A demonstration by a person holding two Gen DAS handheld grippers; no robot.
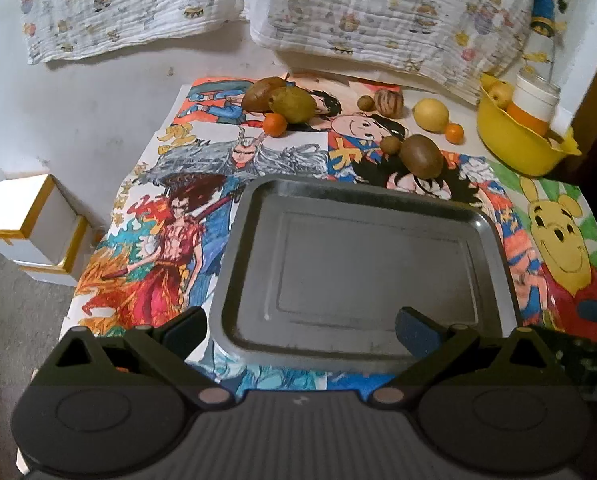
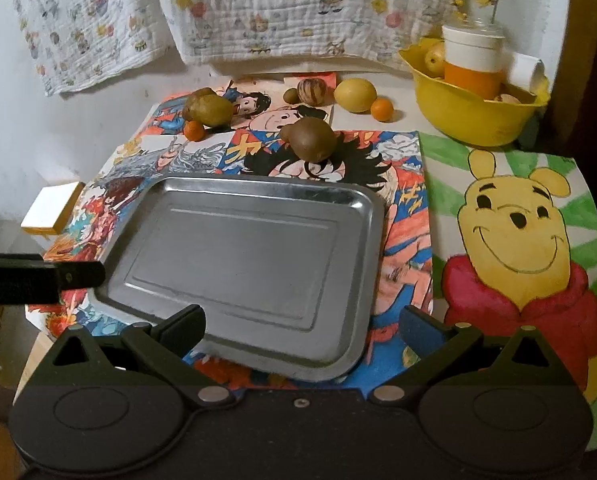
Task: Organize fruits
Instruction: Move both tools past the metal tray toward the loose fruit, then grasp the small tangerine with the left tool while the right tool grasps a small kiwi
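Both claws, left (image 1: 300, 330) and right (image 2: 303, 330), hang apart and empty over the bare tray (image 2: 234, 252). Round fruits (image 2: 312, 138) at frame top may roll off the table if nudged.

White wall (image 1: 98, 92) w/ printed cloths (image 2: 258, 12) hung; table w/ cartoon drawings (image 2: 518, 216); white boxes (image 1: 30, 228) on grey floor (image 1: 14, 320) left.
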